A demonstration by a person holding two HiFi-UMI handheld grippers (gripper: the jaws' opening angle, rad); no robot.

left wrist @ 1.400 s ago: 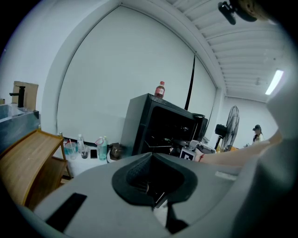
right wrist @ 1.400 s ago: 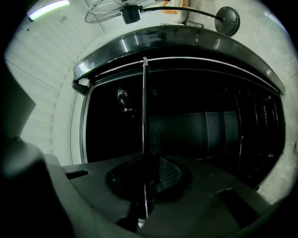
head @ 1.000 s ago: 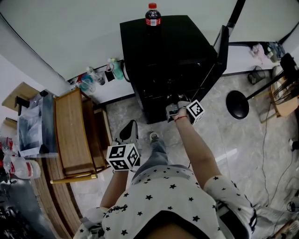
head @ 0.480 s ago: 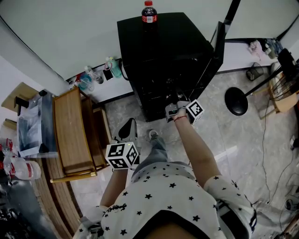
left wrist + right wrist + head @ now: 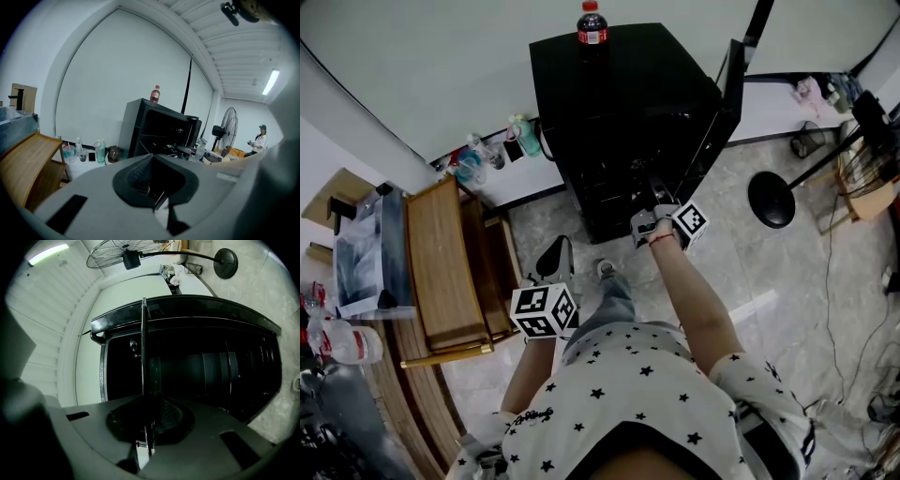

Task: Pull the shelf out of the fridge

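Fingers of right gripper (image 5: 149, 434) pinch the shelf (image 5: 143, 348), those of left gripper (image 5: 157, 199) press together; red-labelled bottle (image 5: 592, 23) tops fridge (image 5: 628, 103).

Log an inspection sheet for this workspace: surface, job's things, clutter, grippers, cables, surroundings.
Surface: pale tiled floor; the black fridge stands on it with its door open.
Job's things: shelf seen edge-on, front edge in the right gripper's jaws, the rest inside the fridge.
Clutter: cola bottle upright on the fridge top; bottles and cup by the wall.
Grippers: right gripper shut on the shelf; left gripper shut, empty, held low, apart from the fridge.
Cables: thin cables on the floor at right.
Surroundings: wooden rack; fan base.
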